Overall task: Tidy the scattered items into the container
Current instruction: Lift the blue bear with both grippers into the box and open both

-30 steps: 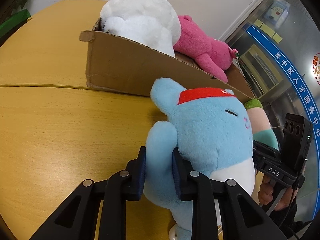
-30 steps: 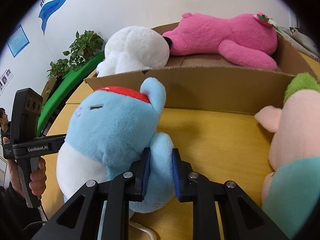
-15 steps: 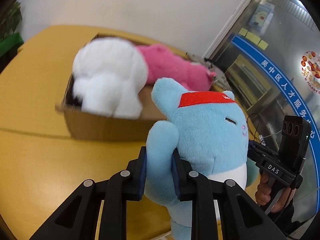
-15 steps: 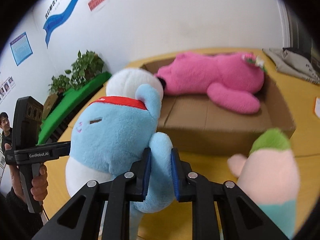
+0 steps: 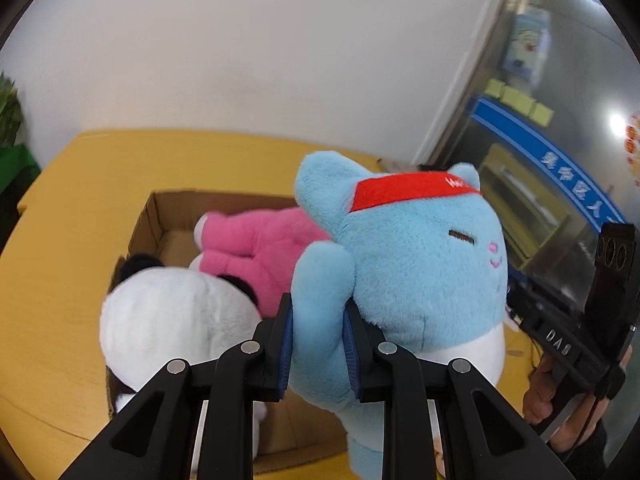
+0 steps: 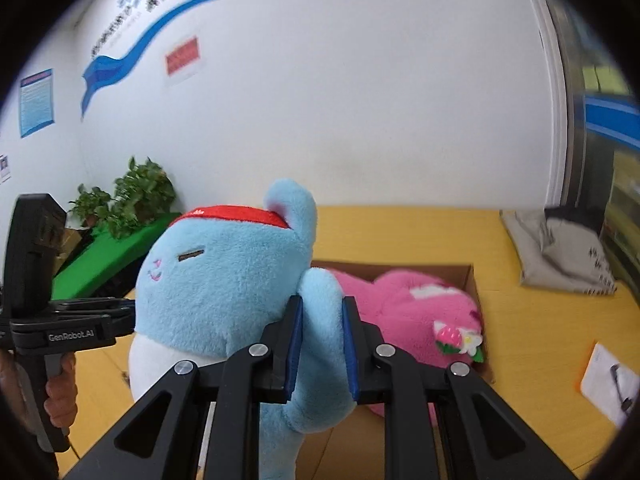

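A light blue plush cat (image 5: 408,264) with a red headband hangs in the air over the open cardboard box (image 5: 160,212). My left gripper (image 5: 318,344) is shut on one of its arms. My right gripper (image 6: 320,344) is shut on its other arm; the plush cat (image 6: 224,276) fills the left of the right wrist view. In the box (image 6: 468,276) lie a pink plush (image 5: 256,248) and a white plush with black ears (image 5: 172,320). The pink plush (image 6: 416,308) has a strawberry flower tag.
The box stands on a yellow wooden table (image 5: 80,208). A grey bag (image 6: 560,256) lies at the table's far right and a white paper (image 6: 608,384) at its right edge. Green plants (image 6: 132,204) stand by the wall.
Both grippers have lifted the blue plush cat up from the table and carried it over the box. The green and pink plush is out of view now.
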Motion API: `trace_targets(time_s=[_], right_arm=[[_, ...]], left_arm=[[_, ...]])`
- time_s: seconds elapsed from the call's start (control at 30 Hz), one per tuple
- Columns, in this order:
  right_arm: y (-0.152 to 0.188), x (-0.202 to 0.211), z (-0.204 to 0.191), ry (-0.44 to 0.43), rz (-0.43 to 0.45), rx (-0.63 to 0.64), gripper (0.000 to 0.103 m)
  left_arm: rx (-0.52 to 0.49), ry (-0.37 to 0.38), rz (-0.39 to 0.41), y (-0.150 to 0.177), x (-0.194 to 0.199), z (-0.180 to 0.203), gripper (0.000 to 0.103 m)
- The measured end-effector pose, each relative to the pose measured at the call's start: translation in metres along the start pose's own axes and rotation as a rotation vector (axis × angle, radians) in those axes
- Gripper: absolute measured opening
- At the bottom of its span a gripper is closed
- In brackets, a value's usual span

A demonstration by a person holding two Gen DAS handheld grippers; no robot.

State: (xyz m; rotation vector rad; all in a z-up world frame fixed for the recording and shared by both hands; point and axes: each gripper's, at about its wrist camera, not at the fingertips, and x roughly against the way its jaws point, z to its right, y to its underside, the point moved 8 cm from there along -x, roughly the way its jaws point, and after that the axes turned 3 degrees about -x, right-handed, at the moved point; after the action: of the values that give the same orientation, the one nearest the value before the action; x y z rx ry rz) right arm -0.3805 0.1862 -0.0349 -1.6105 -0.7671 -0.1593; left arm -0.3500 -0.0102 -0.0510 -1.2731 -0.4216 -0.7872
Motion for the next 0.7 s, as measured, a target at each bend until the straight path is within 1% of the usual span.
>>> trace_targets(time_s=[0.07,0.13,0.17,0.2,0.23,0.3,0.37,0.4,0.43,0.47,0.53,0.6,0.7], right_arm=[[0.025,-0.037,0.013,0.011,-0.087,-0.035,0.018],[0.062,-0.072,0.022,0.038,-0.205,-0.061,0.018],[0.082,-0.088,0.026,0.061,-0.265,-0.064,0.018],[0.094,-0.096,0.027,0.075,-0.305,-0.068,0.018],[0.100,-0.101,0.028,0.089,-0.327,-0.074,0.018],[0.102,-0.096,0.028,0.100,-0.328,-0.068,0.020],[0.100,-0.092,0.030,0.114,-0.337,-0.063,0.024],[0.100,-0.088,0.032,0.119,-0.341,-0.073,0.024],[0.099,-0.084,0.033,0.120,-0.336,-0.080,0.027],[0.096,-0.075,0.032,0.117,-0.320,-0.079,0.037],[0.088,-0.062,0.025,0.101,-0.285,-0.064,0.050],[0.087,-0.042,0.007,0.080,-0.257,-0.036,0.050],[0.094,-0.034,-0.024,0.036,-0.253,0.030,0.050]], left_arm=[[0.016,-0.035,-0.065,0.017,-0.032,-0.013,0.023],[0.036,-0.056,-0.136,0.037,-0.064,-0.025,0.023],[0.030,-0.053,-0.143,0.042,-0.073,-0.026,0.023],[0.008,-0.056,-0.132,0.045,-0.075,-0.024,0.023],[-0.018,-0.076,-0.126,0.046,-0.074,-0.021,0.023],[-0.044,-0.107,-0.138,0.047,-0.074,-0.018,0.024],[-0.041,-0.109,-0.145,0.047,-0.074,-0.018,0.025],[-0.034,-0.105,-0.145,0.047,-0.074,-0.018,0.025],[-0.029,-0.102,-0.143,0.046,-0.072,-0.018,0.025],[-0.030,-0.101,-0.141,0.047,-0.071,-0.018,0.025],[-0.044,-0.107,-0.139,0.049,-0.072,-0.018,0.025],[-0.063,-0.124,-0.154,0.051,-0.075,-0.018,0.025],[-0.062,-0.136,-0.174,0.052,-0.078,-0.019,0.025]])
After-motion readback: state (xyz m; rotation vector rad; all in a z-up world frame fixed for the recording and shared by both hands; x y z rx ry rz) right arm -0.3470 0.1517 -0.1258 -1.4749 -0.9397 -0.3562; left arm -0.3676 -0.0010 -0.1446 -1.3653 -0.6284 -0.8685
